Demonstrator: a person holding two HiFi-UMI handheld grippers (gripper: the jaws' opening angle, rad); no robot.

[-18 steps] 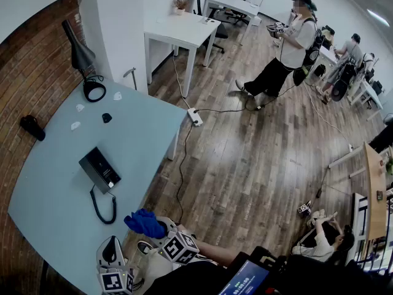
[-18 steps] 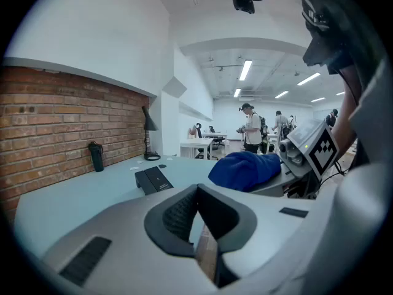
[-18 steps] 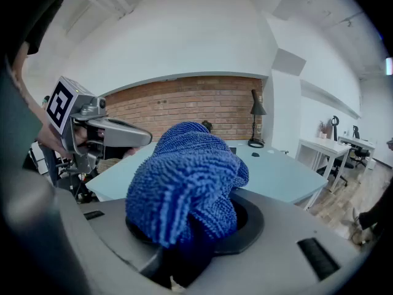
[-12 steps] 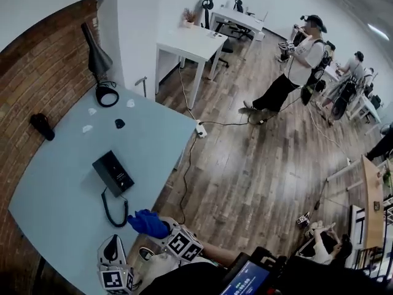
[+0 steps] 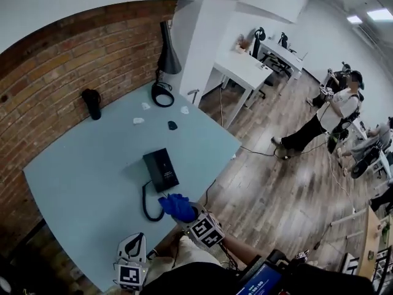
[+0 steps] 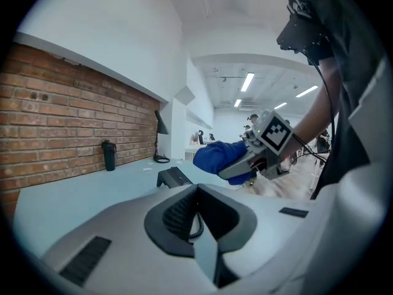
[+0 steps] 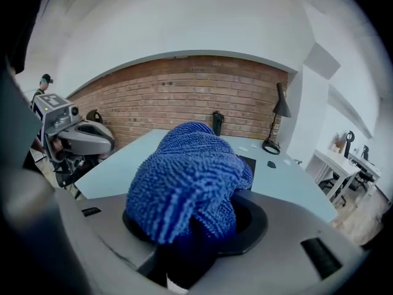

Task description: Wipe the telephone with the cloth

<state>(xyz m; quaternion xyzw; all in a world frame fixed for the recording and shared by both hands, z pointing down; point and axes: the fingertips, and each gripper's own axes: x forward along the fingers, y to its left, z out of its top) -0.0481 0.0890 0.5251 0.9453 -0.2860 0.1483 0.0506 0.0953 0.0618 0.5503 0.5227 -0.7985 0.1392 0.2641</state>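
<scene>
Head view, right gripper [image 5: 189,215] on approach: compared with half a second earlier, I have brought the bunched blue microfibre cloth [image 5: 177,206] closer to the black desk telephone [image 5: 161,169]. The telephone lies flat near the middle of the pale blue worktop [image 5: 73,183], its black coiled cord [image 5: 146,204] looping towards me. Cloth and telephone now sit just beside each other, apparently not touching, so I judge wiping is about to begin. The right fingers are clamped on the cloth. The left gripper [image 5: 132,254] hangs at the worktop's near edge, fingers [image 6: 175,214] apart and empty. No brand or label is legible; only the cubes' square markers show.
</scene>
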